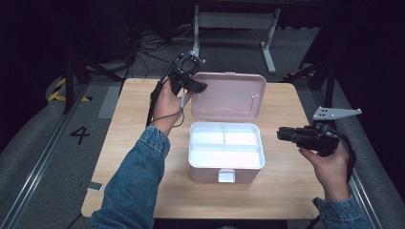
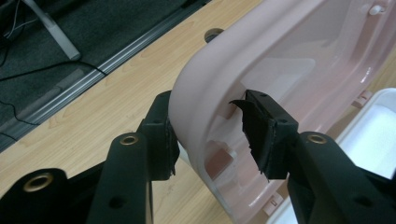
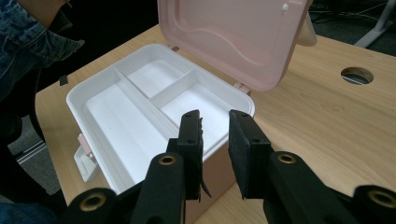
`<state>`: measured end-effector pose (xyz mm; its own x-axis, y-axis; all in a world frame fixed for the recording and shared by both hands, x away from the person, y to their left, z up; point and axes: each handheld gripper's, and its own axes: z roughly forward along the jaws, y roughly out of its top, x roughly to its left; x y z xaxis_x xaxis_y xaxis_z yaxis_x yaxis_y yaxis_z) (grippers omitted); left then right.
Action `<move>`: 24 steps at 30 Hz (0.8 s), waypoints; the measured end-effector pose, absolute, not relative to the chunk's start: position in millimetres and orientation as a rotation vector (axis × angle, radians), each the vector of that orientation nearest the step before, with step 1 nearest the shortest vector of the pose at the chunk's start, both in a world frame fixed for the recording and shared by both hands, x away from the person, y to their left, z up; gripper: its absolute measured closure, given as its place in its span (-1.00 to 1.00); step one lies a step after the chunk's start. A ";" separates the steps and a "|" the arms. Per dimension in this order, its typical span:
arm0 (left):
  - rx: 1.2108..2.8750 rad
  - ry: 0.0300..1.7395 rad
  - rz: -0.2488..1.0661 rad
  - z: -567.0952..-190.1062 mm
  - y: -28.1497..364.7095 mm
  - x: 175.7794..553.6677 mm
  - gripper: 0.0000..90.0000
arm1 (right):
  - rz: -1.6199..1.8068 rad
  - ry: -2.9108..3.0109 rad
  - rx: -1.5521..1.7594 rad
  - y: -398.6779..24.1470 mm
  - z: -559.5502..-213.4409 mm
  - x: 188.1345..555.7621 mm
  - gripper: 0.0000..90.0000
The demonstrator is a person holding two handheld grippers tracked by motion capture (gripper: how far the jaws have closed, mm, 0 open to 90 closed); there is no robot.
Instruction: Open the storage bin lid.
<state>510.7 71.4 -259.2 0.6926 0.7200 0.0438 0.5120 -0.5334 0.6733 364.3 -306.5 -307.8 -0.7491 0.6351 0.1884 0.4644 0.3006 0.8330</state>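
Pink storage box standing open on the bench, its lid raised upright.

The pink storage box point(image 1: 224, 162) is seen at the middle of the wooden bench point(image 1: 129, 143), with its lid point(image 1: 229, 95) swung back on the hinges and its white divided tray point(image 3: 140, 102) bare in all three compartments. The left hand-held gripper point(image 2: 210, 135) is placed astride the lid's left edge: the jaws are parted, and one pad point(image 2: 166, 140) appears to rest against the outer face while the other point(image 2: 261, 135) stands clear of the inner face, so the lid is probably no longer clamped. The right hand-held gripper point(image 3: 215, 149) is held beside the box's right wall, jaws apart and nothing between them. The opening is judged done; whatever is to be loaded or taken is left.
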 end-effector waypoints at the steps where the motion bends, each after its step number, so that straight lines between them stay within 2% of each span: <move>1: 2.258 0.942 0.418 -260.2 71.0 512.6 0.23 | 1.435 2.384 1.024 -306.8 -308.2 364.8 0.64; 10: 2.267 0.961 0.408 -268.2 66.5 525.3 0.10 | 1.426 2.374 1.046 -307.9 -310.9 367.5 0.53; 24: 2.251 1.020 0.294 -286.5 69.4 553.9 0.04 | 1.423 2.377 1.086 -312.1 -316.5 372.4 0.47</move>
